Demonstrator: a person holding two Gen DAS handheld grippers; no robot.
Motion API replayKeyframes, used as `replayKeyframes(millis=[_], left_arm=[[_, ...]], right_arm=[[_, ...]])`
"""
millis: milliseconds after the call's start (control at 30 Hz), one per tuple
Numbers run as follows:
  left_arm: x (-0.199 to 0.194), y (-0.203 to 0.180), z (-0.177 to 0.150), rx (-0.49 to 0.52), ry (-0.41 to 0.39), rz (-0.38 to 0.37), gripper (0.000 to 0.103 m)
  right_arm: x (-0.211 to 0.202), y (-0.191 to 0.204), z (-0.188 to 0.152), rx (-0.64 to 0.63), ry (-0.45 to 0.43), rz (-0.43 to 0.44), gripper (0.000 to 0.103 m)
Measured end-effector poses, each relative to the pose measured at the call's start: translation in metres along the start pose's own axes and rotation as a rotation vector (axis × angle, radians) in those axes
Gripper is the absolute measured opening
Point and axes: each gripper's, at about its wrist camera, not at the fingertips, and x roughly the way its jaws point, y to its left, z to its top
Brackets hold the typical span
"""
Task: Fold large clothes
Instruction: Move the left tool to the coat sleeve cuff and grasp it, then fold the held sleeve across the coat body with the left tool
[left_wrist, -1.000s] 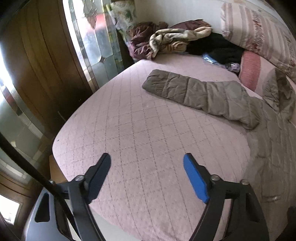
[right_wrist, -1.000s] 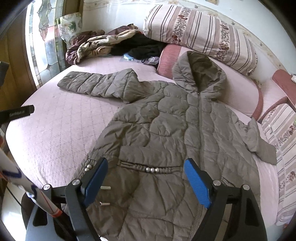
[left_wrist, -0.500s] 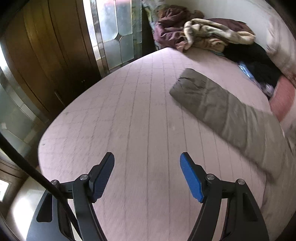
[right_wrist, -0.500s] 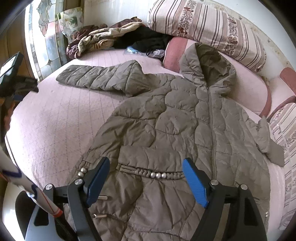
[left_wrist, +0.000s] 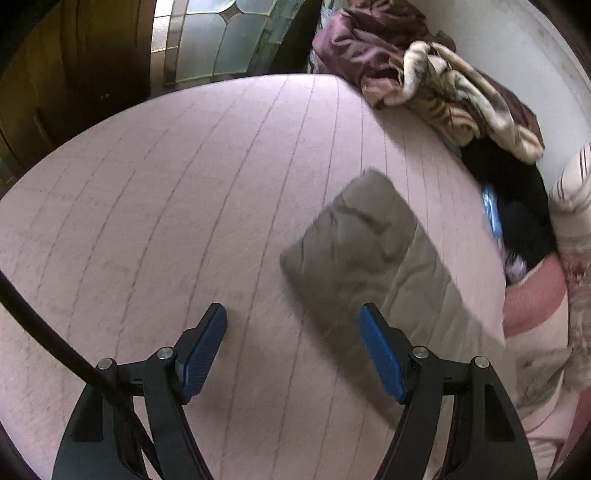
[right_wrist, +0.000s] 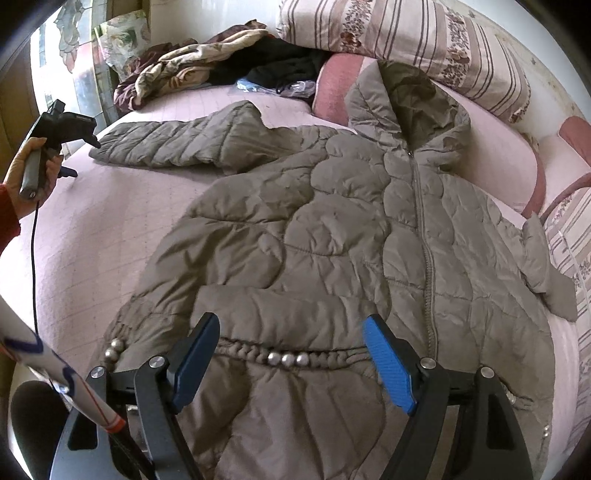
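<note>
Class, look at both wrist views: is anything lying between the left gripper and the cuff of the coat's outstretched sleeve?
Nothing visible does. The left gripper is open over bare pink bedspread, and the sleeve cuff lies just ahead and to its right. The pile of clothes sits beyond the sleeve, out of the path.

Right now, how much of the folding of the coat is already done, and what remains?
Done: only the laying out. The coat lies flat, zipped, on the bed, with no fold made.
In hand: the left gripper, open, is near the cuff of the outstretched sleeve. The right gripper, open, is above the coat's beaded waist.
Left: both sleeves, the hood and the body.
</note>
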Motion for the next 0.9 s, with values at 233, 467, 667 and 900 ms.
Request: replayKeyframes(millis=[233,467,667,900], left_arm=[[0.014,-0.011,0.021,-0.02,-0.015,-0.033,0.073],[0.025,-0.05,0.018,0.089,-0.034,0.193,0.043],[-0.008,-0.096,-0.002,0.255,-0.114,0.276,0.018],[-0.091,-0.17,-0.061,0.402,-0.158,0.074,0.015]], right_arm=[[0.009,-0.008,0.0,0.017,0.0,0.0,0.084],[0.017,-0.014,-0.003,0.019,0.017,-0.018,0.084],[0.011,-0.029,-0.006,0.063,0.0,-0.008,0.077],[-0.01,-0.051,-0.011,0.121,-0.047,-0.018,0.073]])
